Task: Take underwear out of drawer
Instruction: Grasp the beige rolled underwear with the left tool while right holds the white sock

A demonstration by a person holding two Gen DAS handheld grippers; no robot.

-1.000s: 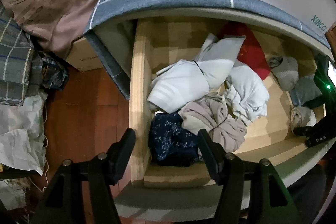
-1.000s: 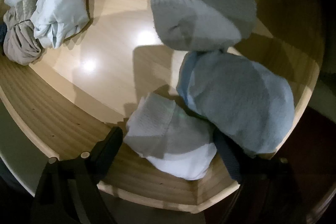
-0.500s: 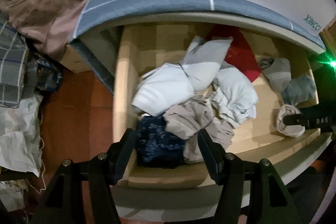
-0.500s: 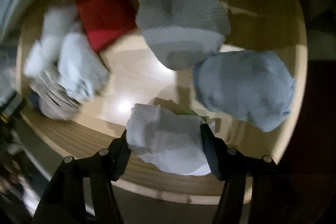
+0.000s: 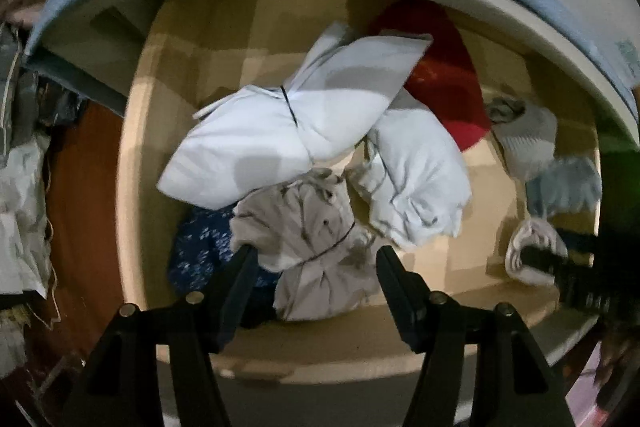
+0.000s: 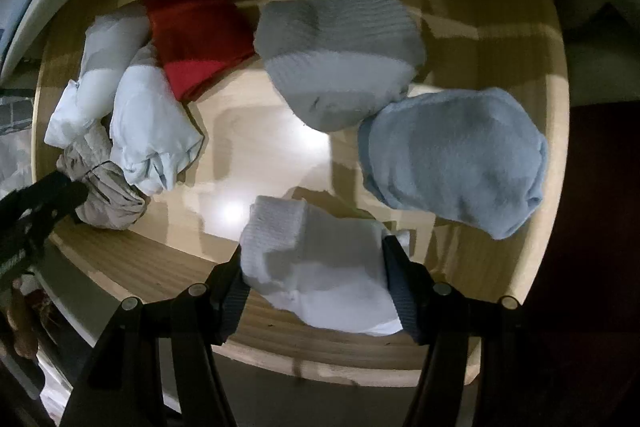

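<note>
Right wrist view: the right gripper (image 6: pixel 314 265) is seen clenched on a white rolled bundle (image 6: pixel 320 267) at the near wall of the drawer (image 6: pixel 132 267), pads pressed into both flanks. A straight lift is called for, so the blue bundle (image 6: pixel 456 163) beside it is not dragged. On the left, the left gripper (image 5: pixel 314 259) is held released, straddling a beige tied bundle (image 5: pixel 316 239) without pressing it; a deeper reach before closing is advised.

Both your wrist cameras look steeply down into the drawer (image 5: pixel 132 187): the left over its front-left corner, the right close above its right end. Both see the red garment (image 6: pixel 188 39).
</note>
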